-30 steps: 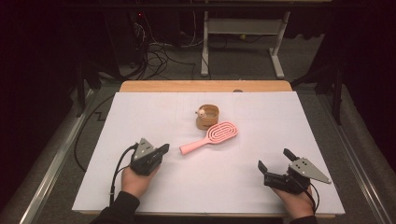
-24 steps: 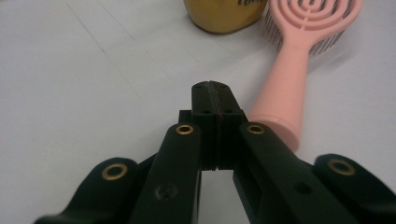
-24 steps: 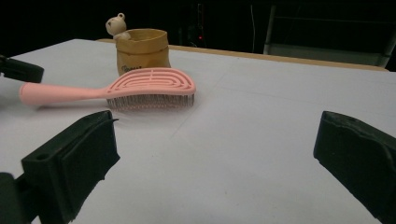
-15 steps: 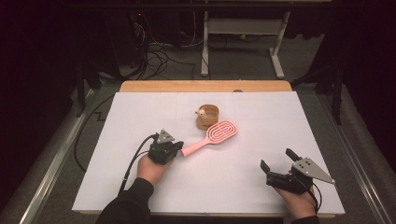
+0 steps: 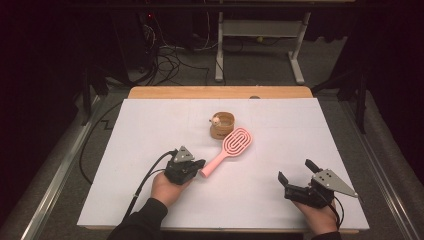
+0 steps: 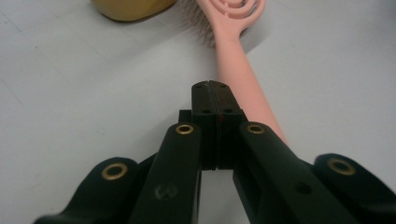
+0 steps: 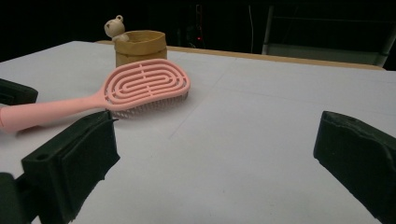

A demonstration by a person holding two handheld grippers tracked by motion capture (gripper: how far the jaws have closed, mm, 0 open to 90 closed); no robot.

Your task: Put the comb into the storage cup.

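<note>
My left gripper sits left of centre in the high view, its jaws pressed flat together with nothing between them. The tips lie right at the end of the brush handle — beside it, not around it. In the left gripper view the closed jaws rise up the middle of the frame, and the pink handle runs from behind them on the right toward the top edge, where the brush head begins. I cannot tell whether the tips touch the handle or only lie over it.

The brush lies on the white table near the frame's centre, head toward the upper right, handle toward the lower left. Its head ends just beside a tan cup — the one with a small bear figure on its rim.

My right gripper rests at the lower right of the high view, well apart from the brush, jaws spread wide and holding nothing. In the right gripper view its two pads stand at the lower left and right edges, with the brush at upper left and the cup behind it.
</note>
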